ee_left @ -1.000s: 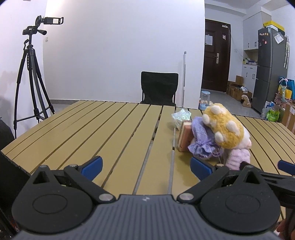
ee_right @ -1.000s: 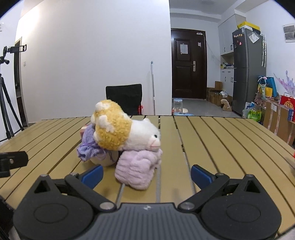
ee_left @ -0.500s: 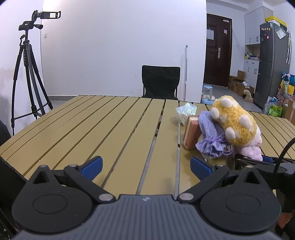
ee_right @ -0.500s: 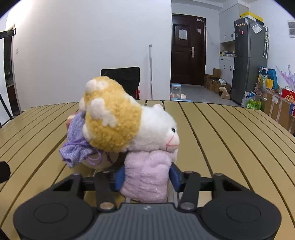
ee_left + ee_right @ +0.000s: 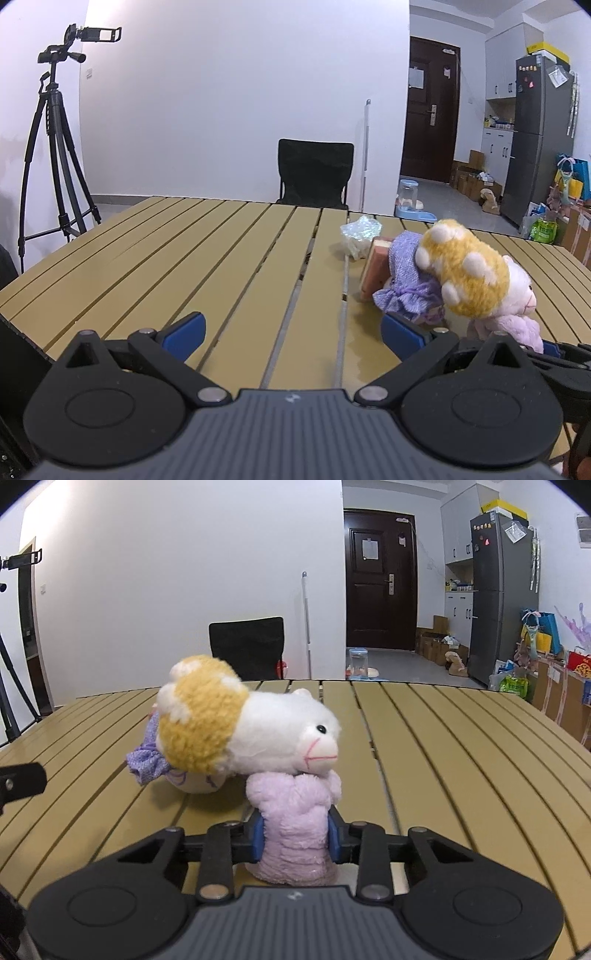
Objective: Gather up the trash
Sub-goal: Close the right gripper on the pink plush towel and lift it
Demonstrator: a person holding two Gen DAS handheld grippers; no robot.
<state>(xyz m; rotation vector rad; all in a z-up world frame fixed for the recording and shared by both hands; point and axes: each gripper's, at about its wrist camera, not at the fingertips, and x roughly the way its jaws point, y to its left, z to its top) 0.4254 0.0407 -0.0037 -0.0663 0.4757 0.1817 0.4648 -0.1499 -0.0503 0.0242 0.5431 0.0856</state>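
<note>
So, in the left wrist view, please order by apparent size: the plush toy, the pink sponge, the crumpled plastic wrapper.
1. Plush toy, clearly the largest.
2. and 3. Pink sponge and crumpled plastic wrapper look alike in size. The sponge is partly hidden behind purple cloth, and the wrapper lies farther away, so I do not rank them.

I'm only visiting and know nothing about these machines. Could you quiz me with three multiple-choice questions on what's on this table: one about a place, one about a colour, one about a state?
1. Where is the crumpled plastic wrapper?
A. behind the pink sponge
B. on the chair
C. inside a gripper

2. What colour is the plush toy's woolly back?
A. green
B. yellow
C. black

3. How does the left gripper stand?
A. shut on the sponge
B. open, holding nothing
C. shut on the wrapper

Answers: 1 A, it lies farther up the table. 2 B, yellow with white spots. 3 B, only bare slats between its fingers; the right gripper squeezes the lilac fluffy cloth.
</note>
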